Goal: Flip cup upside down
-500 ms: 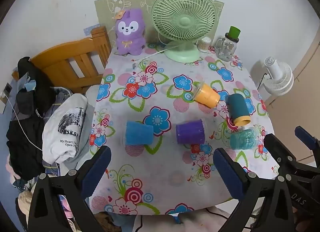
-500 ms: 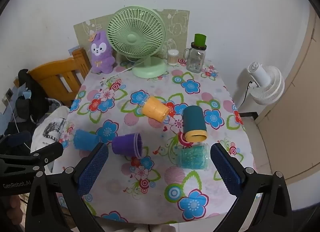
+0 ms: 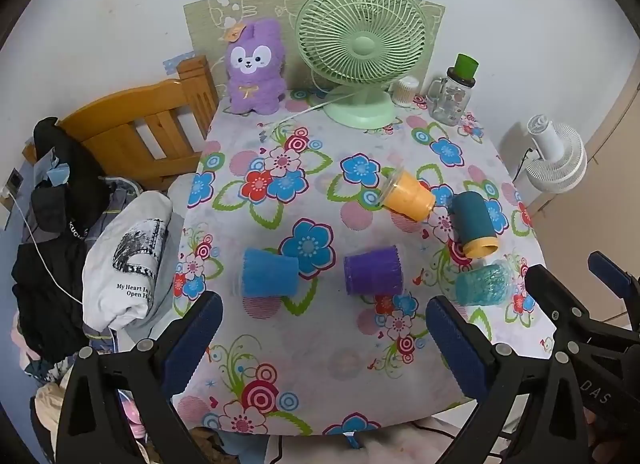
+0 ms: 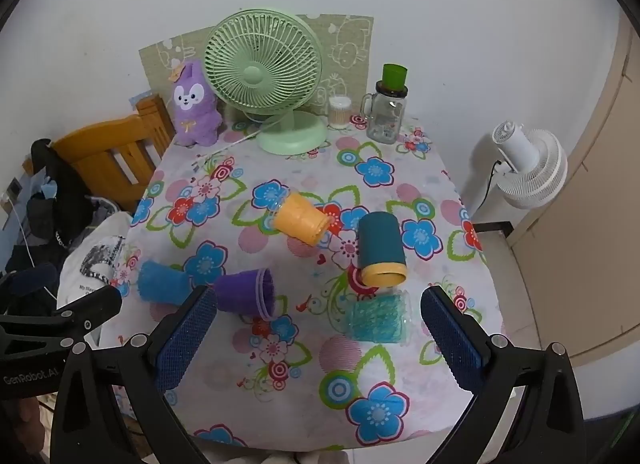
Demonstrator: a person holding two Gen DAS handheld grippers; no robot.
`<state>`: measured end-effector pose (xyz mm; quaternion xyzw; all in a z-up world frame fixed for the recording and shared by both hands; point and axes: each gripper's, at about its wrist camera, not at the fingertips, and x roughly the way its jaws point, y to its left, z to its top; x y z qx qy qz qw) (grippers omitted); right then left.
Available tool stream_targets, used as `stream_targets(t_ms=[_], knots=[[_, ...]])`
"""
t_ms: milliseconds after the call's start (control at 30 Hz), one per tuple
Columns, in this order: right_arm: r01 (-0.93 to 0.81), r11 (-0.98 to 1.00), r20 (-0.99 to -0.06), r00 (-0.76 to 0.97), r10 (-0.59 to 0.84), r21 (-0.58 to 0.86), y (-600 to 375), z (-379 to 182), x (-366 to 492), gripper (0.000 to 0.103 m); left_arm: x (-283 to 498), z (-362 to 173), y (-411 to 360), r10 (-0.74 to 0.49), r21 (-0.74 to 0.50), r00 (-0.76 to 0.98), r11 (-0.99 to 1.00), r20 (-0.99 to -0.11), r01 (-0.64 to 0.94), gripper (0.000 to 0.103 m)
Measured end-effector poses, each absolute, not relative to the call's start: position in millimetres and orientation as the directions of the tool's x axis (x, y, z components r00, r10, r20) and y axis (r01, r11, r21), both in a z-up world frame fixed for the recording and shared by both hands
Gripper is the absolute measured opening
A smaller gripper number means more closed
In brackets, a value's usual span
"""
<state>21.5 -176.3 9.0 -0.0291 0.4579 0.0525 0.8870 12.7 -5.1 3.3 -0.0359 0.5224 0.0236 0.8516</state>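
1. Left gripper (image 3: 322, 338): jaws spread wide, holding nothing, above the near edge of the table (image 3: 320, 396)
2. Right gripper (image 4: 318, 338): jaws spread wide, holding nothing, above the same edge
3. Five cups lie on their sides on the floral cloth: blue cup (image 3: 269, 278), purple cup (image 3: 374, 270), orange cup (image 3: 408, 195), dark teal cup (image 3: 474, 217), clear turquoise cup (image 3: 482, 283)
4. Dark teal cup's rim lies close beside the turquoise cup; contact cannot be told
5. Green fan (image 3: 360, 47) and purple plush (image 3: 256, 67) stand at the far edge

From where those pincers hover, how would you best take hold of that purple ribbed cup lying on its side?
Grip the purple ribbed cup across its round middle, coming down from above. It lies sideways, rim toward the glittery teal cup, so the open right gripper can straddle its curved wall.
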Motion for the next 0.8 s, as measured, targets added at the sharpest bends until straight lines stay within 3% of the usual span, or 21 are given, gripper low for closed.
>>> stream_targets(t_ms=[800], knots=[[-0.144, 0.989, -0.825, 0.561, 0.073, -0.011, -193.5, 8.0, 37.4, 0.103, 19.4, -2.8, -29.1, 0.015, -0.035, 0.442, 0.994, -0.897, -0.104, 0.103]])
